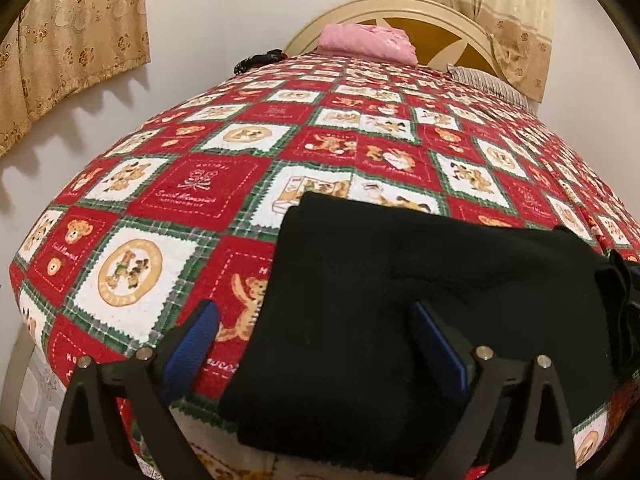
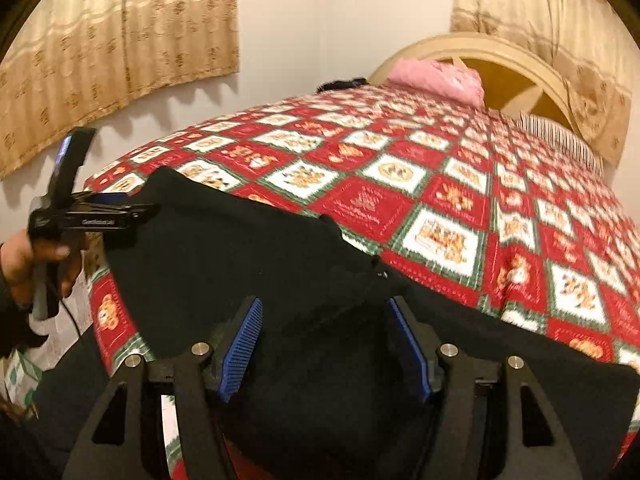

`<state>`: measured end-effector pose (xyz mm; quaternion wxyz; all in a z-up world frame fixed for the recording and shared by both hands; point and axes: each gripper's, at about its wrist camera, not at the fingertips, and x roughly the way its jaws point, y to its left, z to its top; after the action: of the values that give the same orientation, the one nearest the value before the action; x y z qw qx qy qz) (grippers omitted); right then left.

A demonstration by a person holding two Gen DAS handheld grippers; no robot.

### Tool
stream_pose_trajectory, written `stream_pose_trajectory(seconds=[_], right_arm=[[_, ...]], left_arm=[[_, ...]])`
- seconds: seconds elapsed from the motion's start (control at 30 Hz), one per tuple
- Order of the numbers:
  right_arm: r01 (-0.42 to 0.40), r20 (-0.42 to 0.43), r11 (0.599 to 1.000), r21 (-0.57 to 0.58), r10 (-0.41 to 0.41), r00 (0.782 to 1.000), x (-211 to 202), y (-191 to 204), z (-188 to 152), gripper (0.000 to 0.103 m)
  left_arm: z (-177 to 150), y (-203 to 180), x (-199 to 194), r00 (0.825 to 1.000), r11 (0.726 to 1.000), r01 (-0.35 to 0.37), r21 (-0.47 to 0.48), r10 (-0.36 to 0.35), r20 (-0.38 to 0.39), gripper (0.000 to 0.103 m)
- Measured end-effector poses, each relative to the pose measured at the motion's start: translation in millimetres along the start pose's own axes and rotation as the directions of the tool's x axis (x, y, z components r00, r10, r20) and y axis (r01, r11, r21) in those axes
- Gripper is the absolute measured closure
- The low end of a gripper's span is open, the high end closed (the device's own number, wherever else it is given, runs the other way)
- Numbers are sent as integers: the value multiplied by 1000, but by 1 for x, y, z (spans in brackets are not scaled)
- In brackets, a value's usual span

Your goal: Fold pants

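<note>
Black pants (image 1: 400, 300) lie folded on the near part of a bed with a red teddy-bear quilt (image 1: 224, 184), one end hanging over the near edge. My left gripper (image 1: 316, 316) is open just above the pants' left side, its fingers apart and empty. In the right wrist view the pants (image 2: 248, 264) spread across the near corner of the quilt (image 2: 440, 208). My right gripper (image 2: 326, 312) is open over them and holds nothing. The left gripper (image 2: 108, 208) shows at the left, held in a hand.
A pink folded cloth (image 1: 368, 42) and a dark item (image 1: 260, 60) lie at the bed's far end by the cream headboard (image 1: 448, 24). A striped pillow (image 1: 488, 80) sits far right. Beige curtains (image 1: 72, 40) hang on the walls.
</note>
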<state>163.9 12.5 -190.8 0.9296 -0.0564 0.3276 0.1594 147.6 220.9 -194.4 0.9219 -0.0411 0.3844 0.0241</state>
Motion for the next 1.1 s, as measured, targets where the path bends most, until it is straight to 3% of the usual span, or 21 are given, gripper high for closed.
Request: stream_pose_trajectory(seconds=[0.07,0.17,0.37,0.5,0.77,0.83,0.93,1.03,1.1], right_arm=[[-2,-36,1000,-10,1,999,11,4,-7,37],[42,-3,997,-68,-43,999,10,14,-13,35],[20,28,1000,-7,-20,999,-8,3,-12,35],[50,83,999,-11,-49,995,-33,0,-17,35],[53,113,998,17,-55,992,-57,-6,-24,35],[58,119,998,16,-60,991,-61,-7,-26,35],[58,128,998,30,-61,990,-68,-12,-28,35],[65,135,997,45,-71,988,-76,-19,-32,35],[72,139,996,55,-79,987,-82,-23,-34,35]], left_arm=[[0,1,1,1000,1000,2,-1,-2,2,2],[1,1,4,1000,1000,4,-3,-4,2,0],[4,2,5,1000,1000,25,2,-25,-12,0],[3,-1,-1,996,996,87,32,-87,-7,25],[7,3,2,990,990,141,10,-141,-11,32],[9,2,0,991,991,136,16,-136,-15,48],[11,3,-6,987,987,159,9,-159,-22,61],[14,2,-17,983,983,184,-7,-184,-17,71],[16,-1,-29,980,980,199,-21,-199,8,73]])
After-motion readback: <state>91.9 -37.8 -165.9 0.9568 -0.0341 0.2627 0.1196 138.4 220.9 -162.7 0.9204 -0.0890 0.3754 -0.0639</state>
